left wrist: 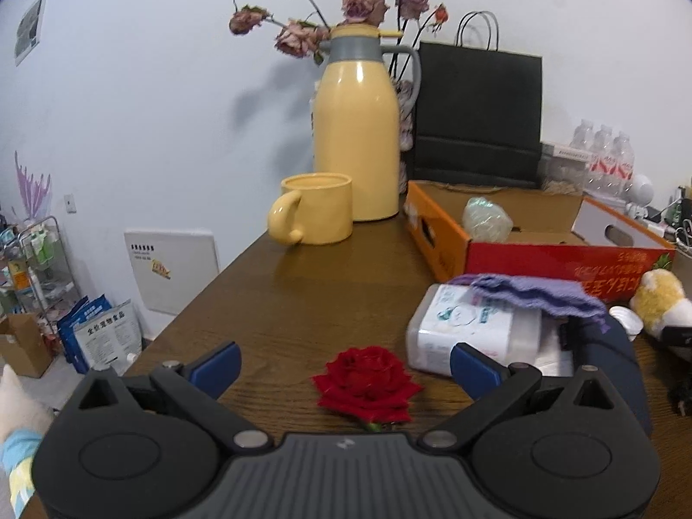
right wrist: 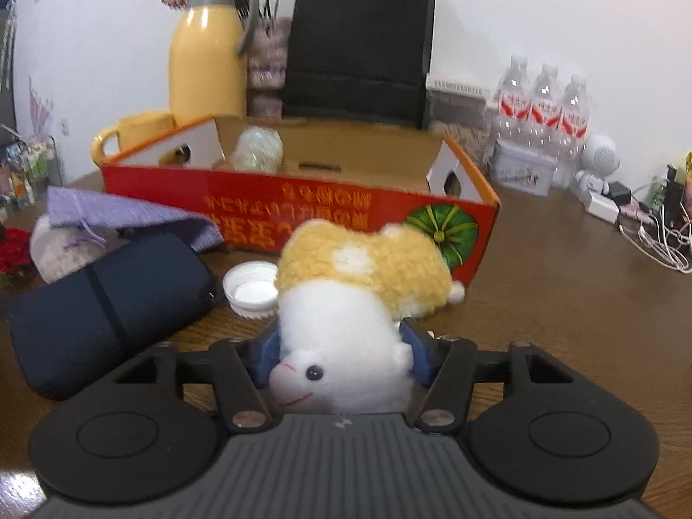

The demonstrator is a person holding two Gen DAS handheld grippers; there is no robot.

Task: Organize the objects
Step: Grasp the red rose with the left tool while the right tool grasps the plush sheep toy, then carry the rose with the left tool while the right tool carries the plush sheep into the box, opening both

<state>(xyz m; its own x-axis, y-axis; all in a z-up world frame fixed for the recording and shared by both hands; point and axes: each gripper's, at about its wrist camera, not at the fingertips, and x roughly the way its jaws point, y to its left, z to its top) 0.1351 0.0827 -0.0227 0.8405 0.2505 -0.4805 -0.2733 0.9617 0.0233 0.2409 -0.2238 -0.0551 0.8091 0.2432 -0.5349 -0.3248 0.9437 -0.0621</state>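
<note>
Two grippers share the work: our right gripper (right wrist: 341, 357) has its jaws pressed on the white head of one plush toy (right wrist: 359, 285), whose yellow body stretches away toward the red cardboard box (right wrist: 302, 203) just beyond, on the desk (right wrist: 562, 302). Our left gripper (left wrist: 346, 365) stands wide apart around one red rose (left wrist: 367, 382), stem pointing back at us. One bottle cap (right wrist: 251, 287) and three water bottles (right wrist: 543, 108) remain.

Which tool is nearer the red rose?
Left. The left tool is open with the red rose between its fingers; the right tool grips the plush toy further right.
</note>
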